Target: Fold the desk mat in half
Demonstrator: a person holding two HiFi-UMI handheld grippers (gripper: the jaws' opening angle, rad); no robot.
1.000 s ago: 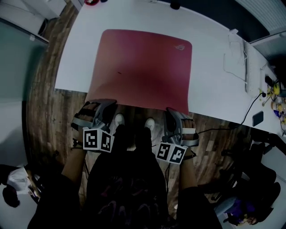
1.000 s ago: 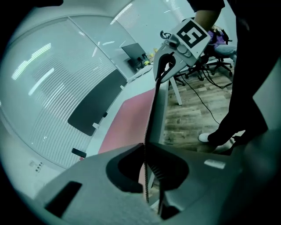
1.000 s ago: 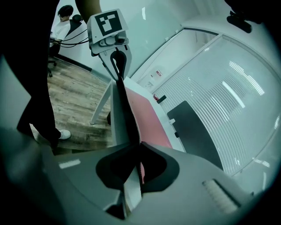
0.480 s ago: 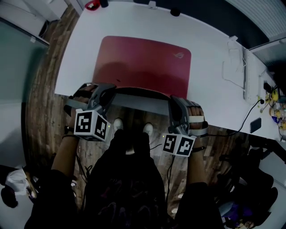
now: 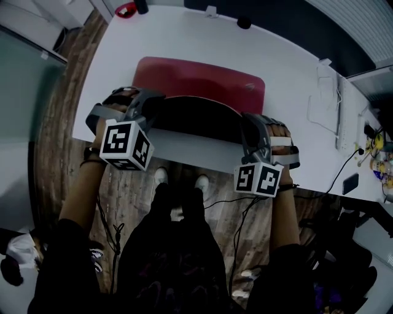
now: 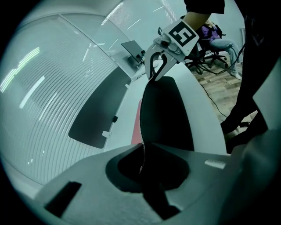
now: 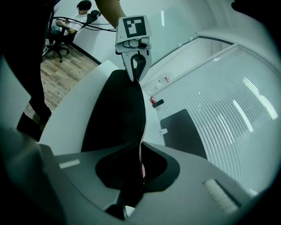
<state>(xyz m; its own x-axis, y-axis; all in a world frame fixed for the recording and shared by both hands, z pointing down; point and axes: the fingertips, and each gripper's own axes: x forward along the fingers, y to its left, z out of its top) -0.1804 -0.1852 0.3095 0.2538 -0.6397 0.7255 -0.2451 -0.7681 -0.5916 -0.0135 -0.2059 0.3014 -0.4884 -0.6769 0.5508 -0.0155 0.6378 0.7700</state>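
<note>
Two grippers, head view: left gripper (image 5: 149,103) and right gripper (image 5: 250,124) hold the red desk mat's (image 5: 196,76) near edge raised above the white counter (image 5: 184,150), black underside showing. A red item (image 5: 126,8) and a black knob (image 5: 244,23) lie beyond.
Left gripper view: jaws clamped on the mat edge.
Right gripper view: jaws clamped on the same edge; seated person (image 7: 81,8) behind.

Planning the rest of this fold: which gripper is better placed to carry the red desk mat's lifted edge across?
Neither alone: left gripper and right gripper are each shut on one lifted corner of the red rectangular desk mat, so both likely move together.
</note>
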